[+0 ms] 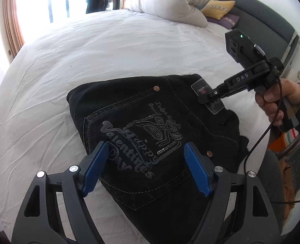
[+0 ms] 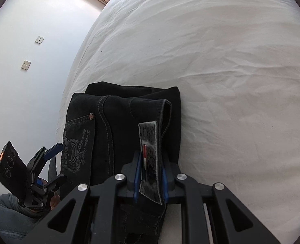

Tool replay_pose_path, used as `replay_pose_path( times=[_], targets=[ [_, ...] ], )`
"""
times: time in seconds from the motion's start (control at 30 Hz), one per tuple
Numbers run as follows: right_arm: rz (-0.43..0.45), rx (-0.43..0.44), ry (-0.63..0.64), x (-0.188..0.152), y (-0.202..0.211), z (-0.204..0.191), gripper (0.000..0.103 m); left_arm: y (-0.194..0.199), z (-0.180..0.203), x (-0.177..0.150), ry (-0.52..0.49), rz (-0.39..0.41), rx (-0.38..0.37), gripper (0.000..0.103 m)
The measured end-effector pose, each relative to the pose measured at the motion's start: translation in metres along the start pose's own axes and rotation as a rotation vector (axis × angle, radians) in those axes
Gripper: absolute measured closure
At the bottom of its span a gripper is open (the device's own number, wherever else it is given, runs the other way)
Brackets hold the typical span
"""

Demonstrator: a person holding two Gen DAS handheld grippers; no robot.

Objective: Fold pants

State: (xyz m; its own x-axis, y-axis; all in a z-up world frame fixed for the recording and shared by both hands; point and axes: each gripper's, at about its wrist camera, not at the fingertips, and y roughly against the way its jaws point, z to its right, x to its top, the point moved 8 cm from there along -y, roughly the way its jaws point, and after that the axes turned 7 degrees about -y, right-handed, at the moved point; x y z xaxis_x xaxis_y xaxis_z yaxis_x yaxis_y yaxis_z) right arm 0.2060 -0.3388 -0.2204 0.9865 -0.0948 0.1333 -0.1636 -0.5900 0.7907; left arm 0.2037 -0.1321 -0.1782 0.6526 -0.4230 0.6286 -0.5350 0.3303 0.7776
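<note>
A white, lightly creased bed (image 1: pixel 109 46) fills both views. At its far end, toward 12 to 1 o'clock in the left wrist view, lie a rolled white duvet (image 1: pixel 170 0), a yellow pillow (image 1: pixel 218 9) and a purple one beneath it, against a dark grey headboard (image 1: pixel 272 18). A bright window with brown curtains (image 1: pixel 11 20) stands at 10 to 11 o'clock. A pale wall with two switch plates (image 2: pixel 25 65) shows at 9 o'clock in the right wrist view.

The black pants (image 1: pixel 154 126) lie folded on the bed near its near edge, back pocket up with grey "Happy Valentine's Day" lettering.

The left tool (image 1: pixel 146 158) hovers over the pocket, angled down, its blue pads standing wide with nothing gripped. The right tool (image 2: pixel 150 170), held by a hand (image 1: pixel 276 101) at 3 o'clock, also tilts down; its jaws are narrow and clamp the waistband at the grey label patch (image 2: pixel 150 142).

The pants' lower layers are hidden under the top fold, and the tool frames cover their near edge. The label's print is too blurred to read. A dark shape at the window cannot be made out.
</note>
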Motion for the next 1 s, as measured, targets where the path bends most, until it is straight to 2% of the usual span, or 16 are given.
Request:
replay_pose_path(
  times=[0.13,0.17,0.27,0.43,0.5,0.6,0.63,0.7,0.8,0.87,0.93,1.0],
  targets=[
    [-0.006,0.07,-0.036,-0.005,-0.006,-0.006,0.083,-0.009,-0.01,-0.008,0.004,-0.021,0.03,0.027],
    [-0.014,0.092,-0.039,-0.008,-0.004,-0.01,0.08,-0.007,-0.013,-0.008,0.009,-0.015,0.032,0.027],
    [-0.024,0.113,-0.039,-0.013,-0.004,-0.013,0.078,-0.01,-0.022,-0.012,0.026,-0.027,0.056,0.027],
    [-0.022,0.122,-0.066,-0.012,-0.009,-0.011,0.074,-0.017,-0.022,-0.018,-0.01,-0.044,0.08,0.024],
    [-0.01,0.113,-0.072,-0.012,-0.004,-0.012,0.068,-0.01,-0.026,-0.015,0.023,-0.031,0.066,0.024],
    [0.04,0.085,-0.084,-0.013,0.013,-0.009,0.054,0.009,-0.034,-0.003,0.066,0.045,0.059,0.024],
    [0.069,0.058,-0.092,-0.014,0.021,-0.006,0.046,0.012,-0.035,0.001,0.068,0.063,0.051,0.024],
    [0.11,0.037,-0.104,-0.019,0.034,-0.005,0.042,0.012,-0.037,0.004,0.075,0.067,0.04,0.024],
    [0.146,0.097,-0.084,-0.029,0.043,-0.026,0.042,0.003,-0.037,0.003,0.095,0.051,0.016,0.024],
    [0.152,0.186,-0.054,-0.037,0.043,-0.048,0.042,-0.003,-0.036,0.002,0.099,0.042,0.007,0.024],
    [0.127,0.276,-0.035,-0.046,0.033,-0.067,0.042,-0.009,-0.034,0.002,0.083,0.042,0.015,0.024],
    [0.085,0.293,-0.044,-0.052,0.011,-0.068,0.042,-0.017,-0.032,-0.005,0.066,0.023,0.023,0.024]
  ],
)
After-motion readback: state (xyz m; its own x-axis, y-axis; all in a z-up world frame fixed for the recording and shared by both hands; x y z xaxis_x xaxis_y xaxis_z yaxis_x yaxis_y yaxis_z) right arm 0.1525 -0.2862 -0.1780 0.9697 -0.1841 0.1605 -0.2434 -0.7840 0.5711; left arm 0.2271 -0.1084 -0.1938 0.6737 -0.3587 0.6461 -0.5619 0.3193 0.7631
